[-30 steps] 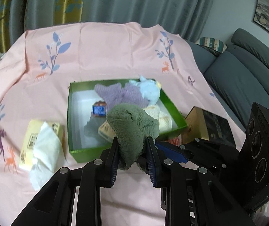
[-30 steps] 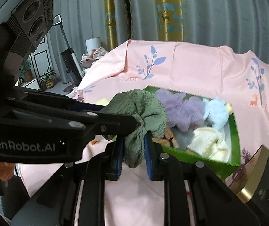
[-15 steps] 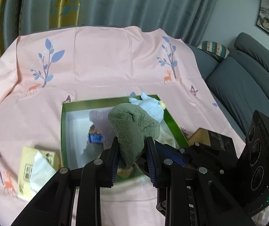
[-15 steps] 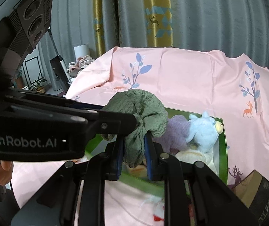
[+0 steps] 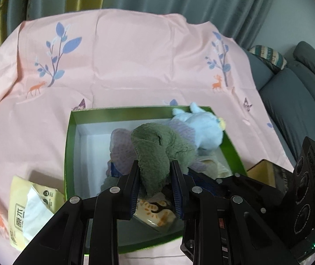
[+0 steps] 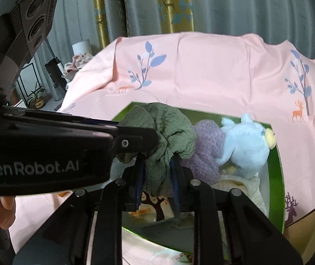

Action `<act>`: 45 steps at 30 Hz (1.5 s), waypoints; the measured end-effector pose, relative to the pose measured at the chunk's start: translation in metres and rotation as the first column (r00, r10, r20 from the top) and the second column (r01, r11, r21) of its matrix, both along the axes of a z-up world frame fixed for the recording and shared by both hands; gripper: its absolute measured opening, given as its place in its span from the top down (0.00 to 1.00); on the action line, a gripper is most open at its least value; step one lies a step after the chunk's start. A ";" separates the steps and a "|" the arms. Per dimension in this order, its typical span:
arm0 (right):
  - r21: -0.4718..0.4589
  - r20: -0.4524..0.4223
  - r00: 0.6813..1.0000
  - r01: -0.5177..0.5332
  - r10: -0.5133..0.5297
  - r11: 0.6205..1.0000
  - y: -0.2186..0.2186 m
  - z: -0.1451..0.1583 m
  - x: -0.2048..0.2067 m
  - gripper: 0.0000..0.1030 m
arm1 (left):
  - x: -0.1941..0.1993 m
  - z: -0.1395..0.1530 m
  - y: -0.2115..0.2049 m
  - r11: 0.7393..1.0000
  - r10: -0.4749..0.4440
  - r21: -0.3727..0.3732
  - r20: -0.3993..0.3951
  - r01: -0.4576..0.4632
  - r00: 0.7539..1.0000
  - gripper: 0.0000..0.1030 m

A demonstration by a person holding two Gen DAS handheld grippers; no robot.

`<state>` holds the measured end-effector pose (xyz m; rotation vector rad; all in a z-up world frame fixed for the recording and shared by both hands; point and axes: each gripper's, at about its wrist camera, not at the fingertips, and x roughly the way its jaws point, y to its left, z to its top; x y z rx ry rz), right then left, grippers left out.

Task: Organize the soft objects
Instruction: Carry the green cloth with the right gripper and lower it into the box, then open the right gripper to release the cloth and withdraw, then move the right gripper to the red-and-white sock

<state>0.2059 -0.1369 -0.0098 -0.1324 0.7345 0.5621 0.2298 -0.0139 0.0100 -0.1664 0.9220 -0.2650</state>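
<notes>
A bunched green cloth (image 5: 157,152) is pinched by both grippers at once. My left gripper (image 5: 155,185) is shut on it, and my right gripper (image 6: 156,177) is shut on it too (image 6: 164,132). The cloth hangs over the green box (image 5: 69,145), which sits on the pink tablecloth (image 5: 135,55). Inside the box lie a purple knitted cloth (image 6: 206,148), a light blue plush toy (image 5: 199,128) (image 6: 243,141), a cream cloth (image 6: 252,185) and a printed packet (image 5: 155,209).
A yellow tissue pack (image 5: 31,209) lies left of the box. A gold and black box (image 5: 265,174) stands to its right. A grey sofa (image 5: 300,97) is beyond the table's right edge. Curtains hang behind.
Both grippers have carried the green cloth forward from in front of the box to above its inside. The box now fills the lower middle of both views.
</notes>
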 end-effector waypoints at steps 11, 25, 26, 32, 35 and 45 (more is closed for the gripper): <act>-0.009 -0.016 0.998 0.057 -0.057 0.998 -0.007 -0.005 0.001 0.38 | 0.004 -0.010 0.009 0.999 0.049 0.021 -0.023 -0.049 0.999 0.73; -0.006 0.036 0.991 0.128 -0.128 0.992 -0.024 0.016 -0.015 0.14 | -0.012 0.003 0.023 0.993 0.113 0.048 -0.010 -0.112 0.994 0.19; 0.004 0.051 0.989 0.137 -0.137 0.991 -0.027 0.019 -0.019 0.13 | -0.013 0.005 0.024 0.992 0.114 0.049 -0.011 -0.114 0.993 0.18; 0.072 0.112 0.981 0.152 -0.159 0.986 -0.044 0.036 -0.049 0.09 | -0.034 0.016 0.029 0.990 0.132 0.040 0.010 -0.132 0.991 0.13; 0.097 0.087 0.987 0.128 -0.137 0.987 -0.052 0.032 -0.069 0.09 | -0.048 0.018 0.031 0.991 0.130 0.023 0.012 -0.131 0.991 0.13; 0.141 -0.049 0.992 0.122 -0.116 0.982 -0.087 0.001 -0.131 0.09 | -0.112 -0.007 0.018 0.999 0.040 0.005 -0.023 -0.040 0.999 0.13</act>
